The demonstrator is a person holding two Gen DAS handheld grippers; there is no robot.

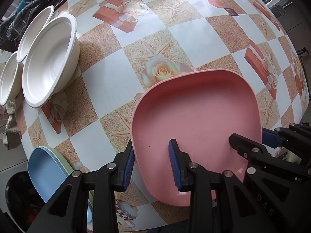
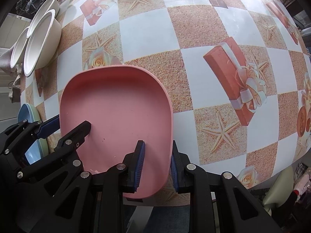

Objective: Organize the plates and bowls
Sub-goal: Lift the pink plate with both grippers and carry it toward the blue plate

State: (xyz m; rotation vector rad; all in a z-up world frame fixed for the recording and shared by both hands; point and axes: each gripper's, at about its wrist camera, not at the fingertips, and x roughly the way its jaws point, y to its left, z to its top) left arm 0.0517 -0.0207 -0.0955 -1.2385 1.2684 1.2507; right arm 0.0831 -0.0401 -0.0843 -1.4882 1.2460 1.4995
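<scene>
Grip was two-handed: left gripper (image 1: 151, 165) and right gripper (image 2: 157, 167) each clamped on opposite rims of the pink plate (image 1: 194, 116), near the table's (image 1: 136, 29) front edge. Judged best: lift level, together, toward the blue plate (image 1: 44, 167) stack at the left edge.

Table (image 1: 124, 85) with checkered starfish-and-gift print cloth. Pink plate (image 1: 196, 120) lower right, white bowls (image 1: 48, 62) upper left, blue plate stack (image 1: 46, 169) lower left.
</scene>
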